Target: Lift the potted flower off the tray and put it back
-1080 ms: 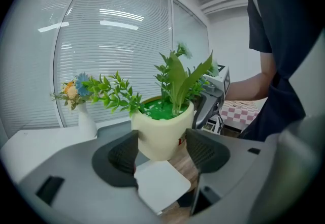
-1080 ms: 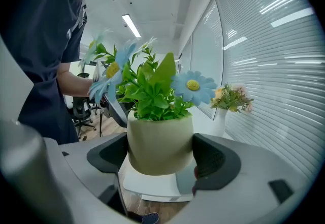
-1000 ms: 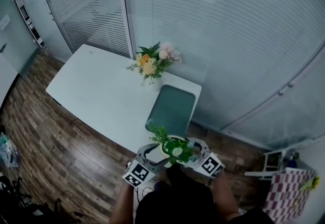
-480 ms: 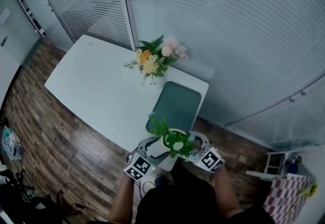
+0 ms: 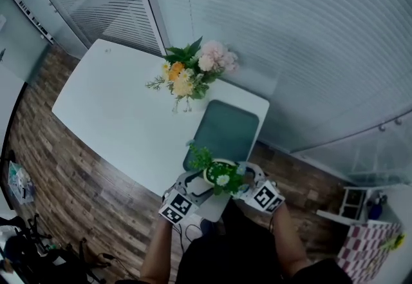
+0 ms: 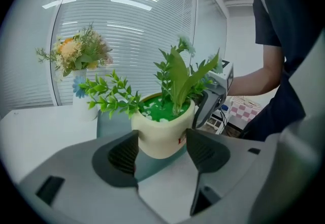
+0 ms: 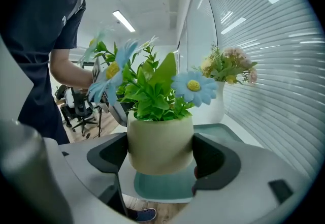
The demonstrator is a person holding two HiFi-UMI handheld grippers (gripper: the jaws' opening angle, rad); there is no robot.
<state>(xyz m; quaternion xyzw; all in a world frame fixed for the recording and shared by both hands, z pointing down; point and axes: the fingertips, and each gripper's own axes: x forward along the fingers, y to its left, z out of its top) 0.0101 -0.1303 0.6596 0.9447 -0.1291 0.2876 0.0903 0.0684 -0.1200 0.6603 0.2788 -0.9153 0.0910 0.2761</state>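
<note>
The potted flower (image 5: 219, 175) is a cream pot with green leaves and pale blue daisies. It hangs low over the near end of the green tray (image 5: 225, 131), close to the table's edge. My left gripper (image 5: 205, 182) comes at it from the left and my right gripper (image 5: 237, 181) from the right. In the left gripper view the pot (image 6: 162, 134) sits at the tips of my left gripper (image 6: 162, 153), whose jaws press its sides. In the right gripper view the pot (image 7: 160, 141) sits deep inside my right gripper (image 7: 160, 154), above the tray (image 7: 162, 187).
A white vase with a pink and orange bouquet (image 5: 190, 76) stands just beyond the tray's far end. The white table (image 5: 116, 109) stretches to the left. A glass wall with blinds (image 5: 290, 51) runs behind it. Wood floor (image 5: 84, 212) lies below the table's near edge.
Both grippers have kept hold of the pot and carried it slightly forward over the tray's near end. The head camera has shifted, so the table sits a little differently.
</note>
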